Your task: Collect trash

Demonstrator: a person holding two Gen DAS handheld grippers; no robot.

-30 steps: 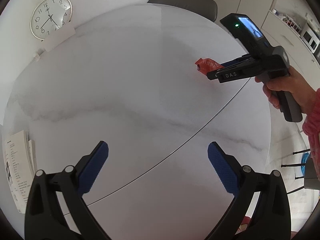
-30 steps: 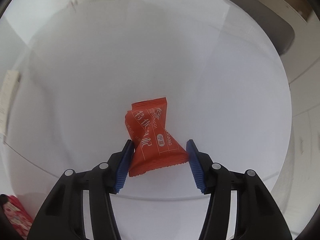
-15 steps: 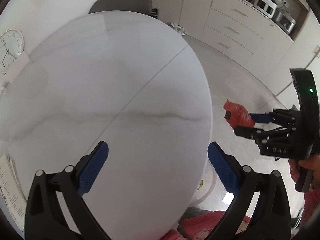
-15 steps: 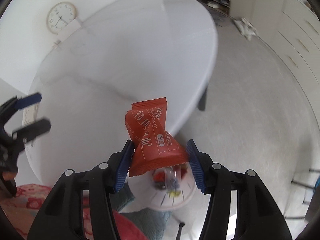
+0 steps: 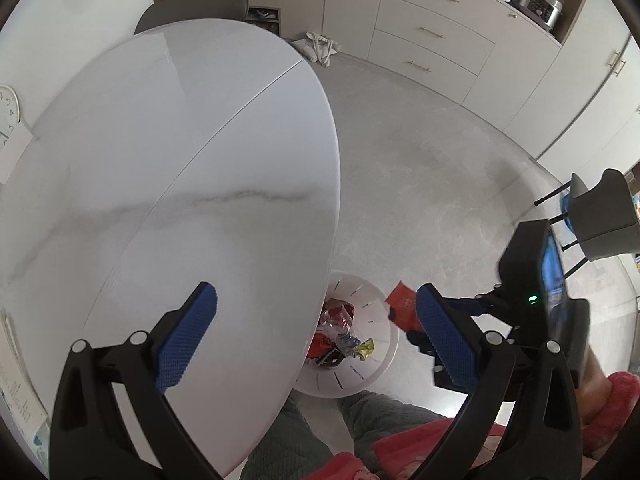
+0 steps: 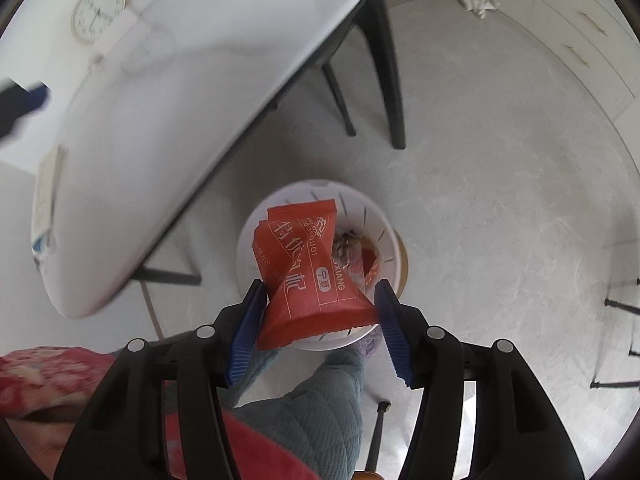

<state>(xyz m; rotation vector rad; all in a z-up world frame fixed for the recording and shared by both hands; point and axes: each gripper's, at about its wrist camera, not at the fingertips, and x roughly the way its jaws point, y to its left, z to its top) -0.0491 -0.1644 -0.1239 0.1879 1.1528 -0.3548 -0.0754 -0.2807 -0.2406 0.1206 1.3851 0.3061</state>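
Bin (image 6: 384, 216) on floor (image 6: 500, 184) just beside worktop (image 6: 168, 128) edge; wrappers (image 5: 340, 332) inside. Packet (image 6: 308, 276) between right gripper (image 6: 320, 320) pads, above bin. Left gripper (image 5: 316, 336) over worktop edge.

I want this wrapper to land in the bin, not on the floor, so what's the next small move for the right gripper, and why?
Probably open the right gripper now. It is shut on the red wrapper, which in the right wrist view hangs over the open mouth of the white bin, with other trash already inside. The left gripper is open, holding nothing, over the table edge.

Bin (image 6: 384, 236) partly behind wrapper (image 6: 308, 276)
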